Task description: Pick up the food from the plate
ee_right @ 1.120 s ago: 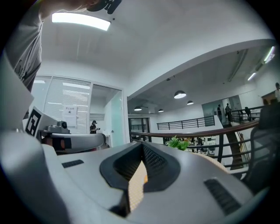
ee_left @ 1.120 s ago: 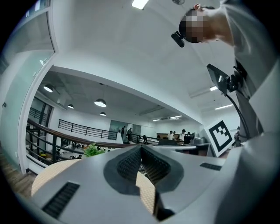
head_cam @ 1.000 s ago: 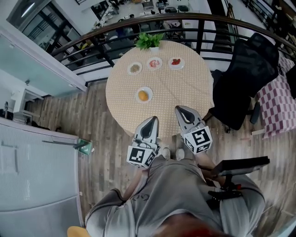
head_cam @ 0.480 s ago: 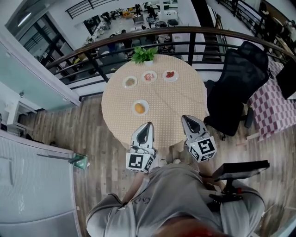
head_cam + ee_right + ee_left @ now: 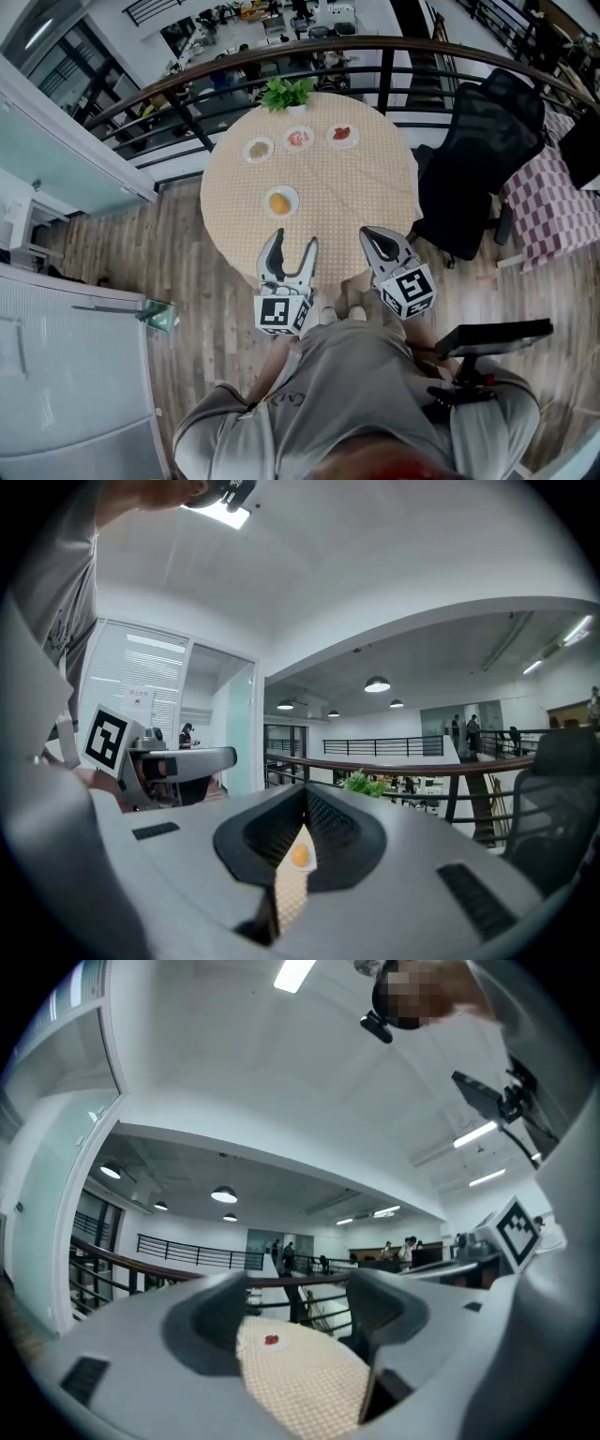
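Item: round worktop [image 5: 347, 187] under a pale dotted cloth, with a potted plant [image 5: 287, 92] at the far edge.

Contents: on the near plate [image 5: 292, 208], one piece of orange food [image 5: 279, 201], closest to the person. Far row, left to right: beige food [image 5: 258, 148], pinkish food [image 5: 298, 138] and red food [image 5: 342, 133], each on its own small plate.

Tools: the left tongs [image 5: 292, 240] are at the worktop's near edge. Their jaws have just been opening and now stand moderately apart with nothing between them. The near plate lies ahead, not reached. The right tongs [image 5: 368, 232] are alongside with jaws together, empty. The orange food shows through their slit, far off.

Status: nothing lifted — every food sits on its plate. By my estimate, the approach, the closing on the food and the lift all remain — practically the whole job.
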Motion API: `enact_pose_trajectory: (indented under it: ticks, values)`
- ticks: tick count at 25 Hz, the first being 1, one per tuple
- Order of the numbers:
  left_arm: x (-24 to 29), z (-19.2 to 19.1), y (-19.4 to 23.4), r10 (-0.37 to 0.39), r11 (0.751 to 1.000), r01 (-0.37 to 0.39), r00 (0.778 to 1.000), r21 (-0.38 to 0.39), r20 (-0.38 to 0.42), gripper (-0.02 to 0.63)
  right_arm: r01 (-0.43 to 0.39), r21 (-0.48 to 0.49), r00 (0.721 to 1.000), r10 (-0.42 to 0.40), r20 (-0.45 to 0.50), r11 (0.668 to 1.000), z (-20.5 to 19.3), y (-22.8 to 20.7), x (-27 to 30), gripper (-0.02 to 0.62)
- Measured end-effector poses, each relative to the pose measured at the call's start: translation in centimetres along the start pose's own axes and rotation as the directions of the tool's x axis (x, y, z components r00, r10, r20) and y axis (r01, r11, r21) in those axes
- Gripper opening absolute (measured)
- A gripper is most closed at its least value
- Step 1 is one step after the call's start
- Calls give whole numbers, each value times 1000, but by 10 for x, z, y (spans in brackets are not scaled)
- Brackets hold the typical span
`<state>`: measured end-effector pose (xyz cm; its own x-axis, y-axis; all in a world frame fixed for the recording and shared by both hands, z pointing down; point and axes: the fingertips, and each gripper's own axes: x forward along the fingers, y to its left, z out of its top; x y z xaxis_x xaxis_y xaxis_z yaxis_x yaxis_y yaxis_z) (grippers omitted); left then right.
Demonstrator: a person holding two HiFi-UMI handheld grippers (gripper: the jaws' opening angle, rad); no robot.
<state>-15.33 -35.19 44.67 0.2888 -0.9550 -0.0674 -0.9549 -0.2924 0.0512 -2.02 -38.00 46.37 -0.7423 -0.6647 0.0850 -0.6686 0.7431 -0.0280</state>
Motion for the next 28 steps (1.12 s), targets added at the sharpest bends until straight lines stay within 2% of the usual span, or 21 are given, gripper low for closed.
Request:
enact_pose_trajectory:
  ticks: [1, 2, 8, 19, 24, 28]
  values:
    - [1, -4, 4, 22, 1000, -21, 1000, 19, -22, 381, 1, 1, 1000, -1, -2, 1000, -1, 0, 0, 15]
    - [2, -7, 6, 28, 999, -27, 999, 34, -34, 402, 3, 2, 1000, -3, -4, 1000, -1, -1, -1, 15]
    - [10, -7, 14, 15, 999, -14, 999, 32, -42, 405, 6, 5, 1000, -6, -12, 1000, 0, -10, -1, 15]
    - [17, -29, 49, 71, 997, -68, 990, 35, -125, 403, 29, 14, 999, -29, -31, 999, 1, -14, -4, 15]
    - [29, -48, 70, 93, 995, -84, 979, 57, -183, 403, 61, 18, 997, -60, -49, 998, -4, -23, -9, 15]
    - [40, -70, 97, 137, 990, -126, 962, 63, -235, 403, 85, 23, 995, -84, -56, 996, -7, -28, -12, 15]
